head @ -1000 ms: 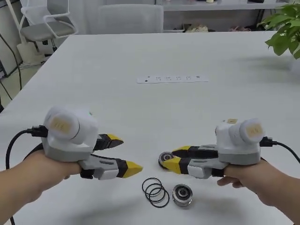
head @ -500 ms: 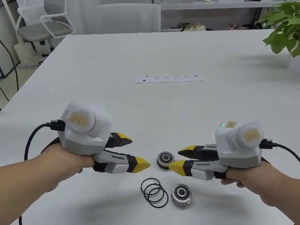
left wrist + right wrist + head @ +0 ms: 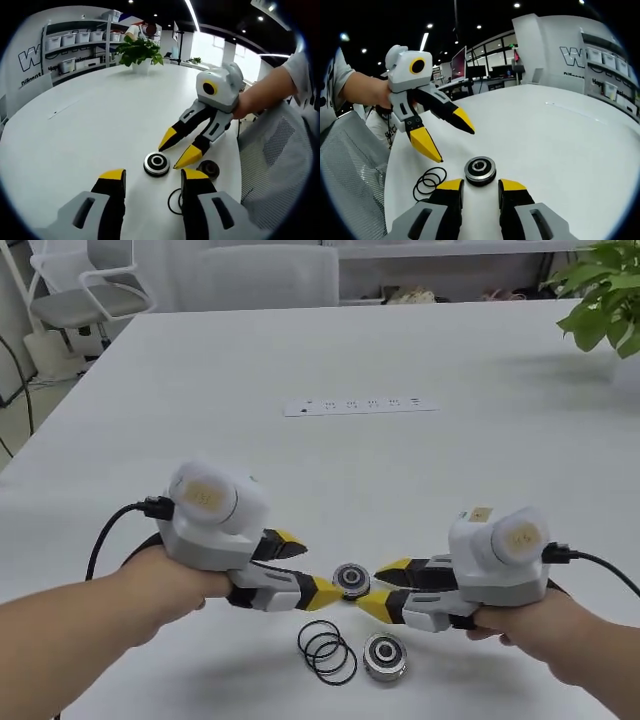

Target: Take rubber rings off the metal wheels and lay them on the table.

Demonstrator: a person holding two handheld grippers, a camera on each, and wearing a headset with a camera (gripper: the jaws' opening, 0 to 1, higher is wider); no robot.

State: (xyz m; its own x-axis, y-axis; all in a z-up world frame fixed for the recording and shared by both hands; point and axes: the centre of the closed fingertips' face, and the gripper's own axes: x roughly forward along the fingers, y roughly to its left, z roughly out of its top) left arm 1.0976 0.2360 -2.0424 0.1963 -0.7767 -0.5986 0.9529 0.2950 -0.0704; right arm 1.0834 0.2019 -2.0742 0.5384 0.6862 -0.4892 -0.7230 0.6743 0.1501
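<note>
A small metal wheel (image 3: 351,578) with a dark rim lies flat on the white table (image 3: 330,470). It sits between the tips of my two grippers. My left gripper (image 3: 312,568) is open, its yellow tips just left of the wheel (image 3: 157,164). My right gripper (image 3: 372,587) is open too and points at the wheel (image 3: 480,171) from the right. A second wheel (image 3: 385,655) lies nearer the table's front edge. Beside it lie three loose black rubber rings (image 3: 326,650), overlapping. In the left gripper view the right gripper (image 3: 171,156) faces me; in the right gripper view the left gripper (image 3: 454,145) does.
A white power strip (image 3: 360,405) lies mid-table. A green plant (image 3: 600,300) stands at the far right and grey chairs (image 3: 270,275) stand behind the table. Black cables (image 3: 105,535) trail from both grippers.
My left gripper has moved right and forward until its tips reach the wheel. The right gripper has shifted slightly left and lower. Wheels and rings lie as before.
</note>
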